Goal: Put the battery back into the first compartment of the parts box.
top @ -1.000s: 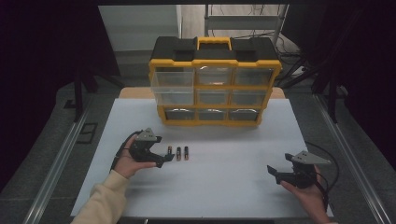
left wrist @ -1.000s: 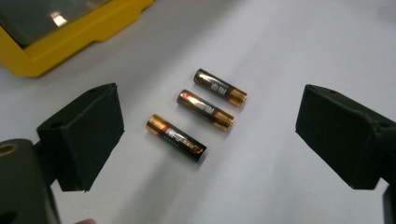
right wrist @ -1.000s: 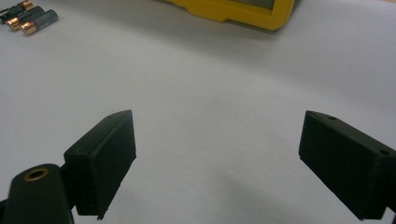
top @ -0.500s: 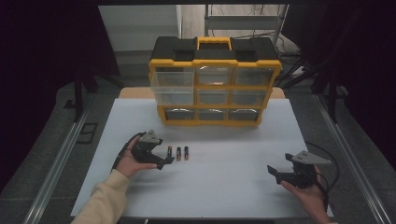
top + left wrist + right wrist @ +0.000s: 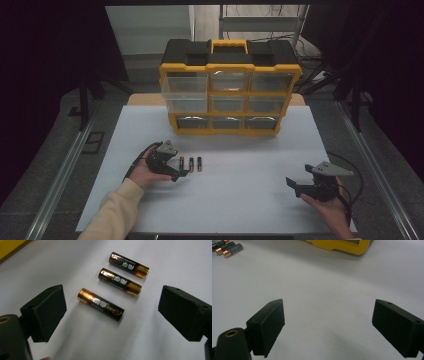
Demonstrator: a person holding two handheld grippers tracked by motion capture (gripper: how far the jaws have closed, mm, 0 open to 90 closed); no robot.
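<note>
As the left gripper (image 5: 110, 315), jaws wide and empty, straddles the nearest AA battery (image 5: 100, 304) of three on the white table (image 5: 240, 200), its small, rigid, slick casing likely wants a mid-barrel pinch

In your high view the three batteries (image 5: 190, 163) just right of your left gripper (image 5: 176, 169) are too small to read. The organizer (image 5: 342, 244) is cut off by the right gripper view's top edge, and what its drawers (image 5: 227, 104) hold is unclear.
</note>
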